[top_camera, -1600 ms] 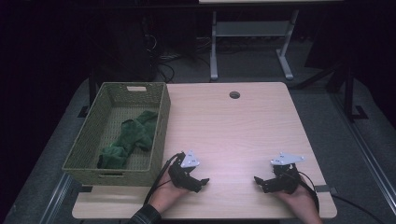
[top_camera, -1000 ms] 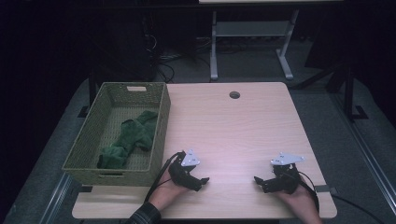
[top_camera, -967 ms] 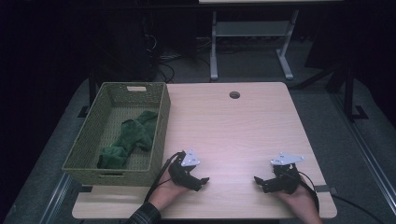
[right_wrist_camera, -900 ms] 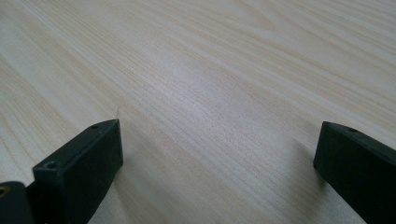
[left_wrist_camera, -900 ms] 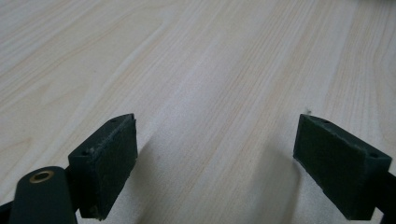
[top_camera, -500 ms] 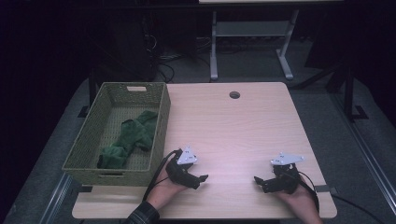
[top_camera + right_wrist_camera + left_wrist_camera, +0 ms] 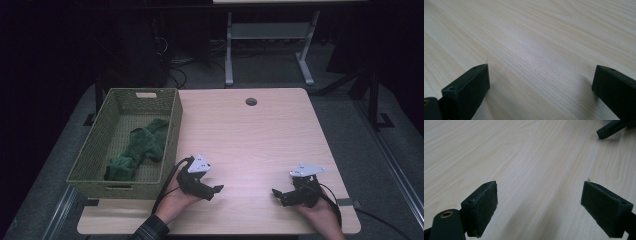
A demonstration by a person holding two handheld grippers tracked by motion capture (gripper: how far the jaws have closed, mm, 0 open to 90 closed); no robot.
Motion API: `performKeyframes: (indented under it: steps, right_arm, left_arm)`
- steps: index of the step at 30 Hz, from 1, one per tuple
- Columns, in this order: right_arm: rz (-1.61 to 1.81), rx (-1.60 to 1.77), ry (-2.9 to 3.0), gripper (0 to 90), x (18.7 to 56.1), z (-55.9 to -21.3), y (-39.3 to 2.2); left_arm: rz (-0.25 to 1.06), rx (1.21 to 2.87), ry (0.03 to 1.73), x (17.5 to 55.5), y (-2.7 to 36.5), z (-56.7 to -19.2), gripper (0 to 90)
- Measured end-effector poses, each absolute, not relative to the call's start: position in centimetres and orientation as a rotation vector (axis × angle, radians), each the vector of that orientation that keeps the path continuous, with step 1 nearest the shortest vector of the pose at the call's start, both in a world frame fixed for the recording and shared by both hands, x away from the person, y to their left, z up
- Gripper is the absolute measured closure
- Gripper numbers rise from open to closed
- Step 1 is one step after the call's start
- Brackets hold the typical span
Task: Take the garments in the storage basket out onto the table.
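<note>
A woven basket (image 7: 90,150) sits at the far left edge of the light wooden surface (image 7: 260,135), with a crumpled green cloth (image 7: 137,147) lying inside it. Just to the right of the basket's near corner, the left hand-held gripper (image 7: 212,191) rests low over the surface in the person's left hand (image 7: 175,200), its jaws spread wide with bare wood between them, pointing to the right. Well to the right of the basket, near the surface's front edge, the right hand-held gripper (image 7: 279,194) points back toward the left one, jaws likewise spread apart and gripping nothing. A small round hole (image 7: 251,101) lies toward the far edge.
</note>
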State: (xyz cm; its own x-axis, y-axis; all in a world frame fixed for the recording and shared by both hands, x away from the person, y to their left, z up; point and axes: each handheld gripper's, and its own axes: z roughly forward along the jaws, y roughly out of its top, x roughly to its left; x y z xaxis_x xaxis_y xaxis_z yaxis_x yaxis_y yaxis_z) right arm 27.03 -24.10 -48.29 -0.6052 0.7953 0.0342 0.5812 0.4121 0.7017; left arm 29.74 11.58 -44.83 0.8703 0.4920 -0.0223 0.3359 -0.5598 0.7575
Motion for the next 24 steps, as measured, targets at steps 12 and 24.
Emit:
performKeyframes:
  steps: [12, 24]
  right_arm:
    - [0.994, 1.194, 2.367, 1.1, 27.0, -48.3, -24.1]
    - [0.993, 1.201, 2.368, 1.1, 27.0, -48.3, -24.1]
  left_arm:
    - [0.248, 2.195, 0.596, 29.7, 11.5, -43.8, 13.3]
    - [0.26, 2.196, 0.581, 29.7, 11.5, -42.2, 13.3]
